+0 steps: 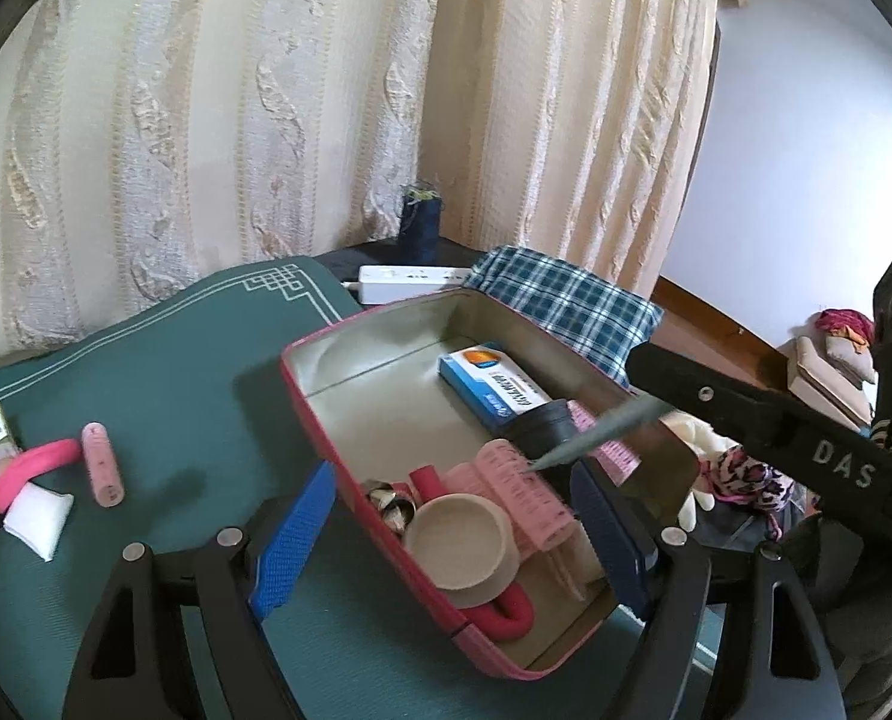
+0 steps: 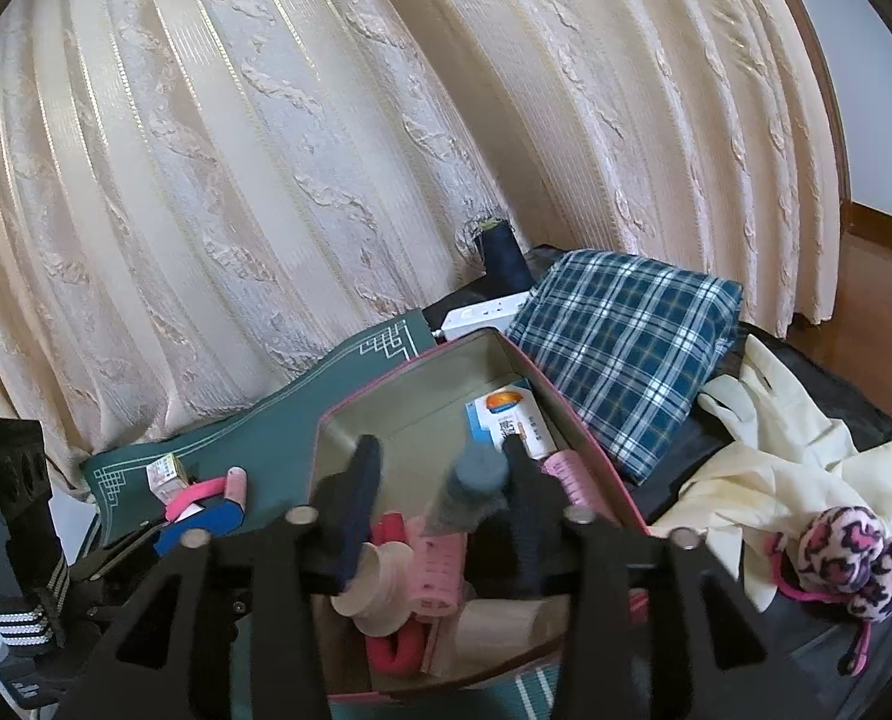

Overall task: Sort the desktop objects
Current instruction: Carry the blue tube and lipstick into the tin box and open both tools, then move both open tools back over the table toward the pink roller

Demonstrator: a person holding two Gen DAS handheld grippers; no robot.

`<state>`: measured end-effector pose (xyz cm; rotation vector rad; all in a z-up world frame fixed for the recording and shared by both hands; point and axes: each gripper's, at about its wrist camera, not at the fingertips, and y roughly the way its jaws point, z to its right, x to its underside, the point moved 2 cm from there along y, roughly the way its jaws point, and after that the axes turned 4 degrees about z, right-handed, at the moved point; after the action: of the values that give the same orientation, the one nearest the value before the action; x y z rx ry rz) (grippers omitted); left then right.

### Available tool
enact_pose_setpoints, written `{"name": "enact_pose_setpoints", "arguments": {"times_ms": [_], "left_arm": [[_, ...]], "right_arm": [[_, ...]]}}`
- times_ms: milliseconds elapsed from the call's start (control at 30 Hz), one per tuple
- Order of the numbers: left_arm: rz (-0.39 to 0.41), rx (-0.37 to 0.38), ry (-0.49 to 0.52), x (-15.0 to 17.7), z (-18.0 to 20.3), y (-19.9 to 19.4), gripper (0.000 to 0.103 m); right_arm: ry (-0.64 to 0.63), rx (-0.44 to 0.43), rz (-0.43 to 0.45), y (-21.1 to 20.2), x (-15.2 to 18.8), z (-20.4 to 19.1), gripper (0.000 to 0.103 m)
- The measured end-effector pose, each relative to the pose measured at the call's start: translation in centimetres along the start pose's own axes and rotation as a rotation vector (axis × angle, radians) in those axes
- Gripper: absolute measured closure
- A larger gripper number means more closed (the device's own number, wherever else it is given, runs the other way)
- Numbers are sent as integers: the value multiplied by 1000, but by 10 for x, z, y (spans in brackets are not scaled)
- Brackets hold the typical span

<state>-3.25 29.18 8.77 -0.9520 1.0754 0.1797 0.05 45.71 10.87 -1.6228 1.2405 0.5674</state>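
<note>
Directly in front of my left gripper (image 1: 452, 534), the red-rimmed rectangular tin box (image 1: 308, 396) sits on the green table mat (image 1: 176, 372). The left jaws stand wide apart. One blue textured finger (image 1: 293, 540) is outside the box's left wall and the dark blue finger is inside the box. Neither pad presses on anything.

My right gripper (image 2: 440, 510) points down into the same box from the right side. Its jaws are parted, and a grey tapered pen-like item (image 2: 473, 483) lies between them, its tip resting on a pink hair roller (image 1: 521, 489). I cannot tell whether the pads touch it. In the left wrist view the letters "DAS" are legible on the right gripper's black body.

Inside the box, from the near end:
- a red foam tube (image 1: 506, 615), bent;
- a beige round lid (image 1: 461, 543);
- the pink hair roller;
- a black cylinder (image 1: 545, 429);
- a blue-and-white carton with an orange logo (image 1: 491, 381); its print is unreadable.

On the mat to the left lie a second pink roller (image 1: 102, 463), a hot-pink band (image 1: 35, 468) and a white packet (image 1: 38, 519).

Beyond the box are a white power strip (image 1: 410, 281), a blue plaid folded cloth (image 2: 626, 354), a dark thread spool (image 1: 422, 225) and the cream curtain (image 1: 266, 90).
</note>
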Motion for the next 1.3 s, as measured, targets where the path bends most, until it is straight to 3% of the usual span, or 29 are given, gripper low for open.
{"name": "enact_pose_setpoints", "arguments": {"times_ms": [600,1033,1300], "left_arm": [[18,-85,-88,14,-56,-28,20],[27,-224,-203,39,-145,-63,20],[37,-330,-278,56,-209,-90,20]], "right_arm": [[-74,-38,-19,4,11,-51,53],[-180,-138,-102,29,42,-125,53],[-249,-190,-177,57,64,-171,47]]}}
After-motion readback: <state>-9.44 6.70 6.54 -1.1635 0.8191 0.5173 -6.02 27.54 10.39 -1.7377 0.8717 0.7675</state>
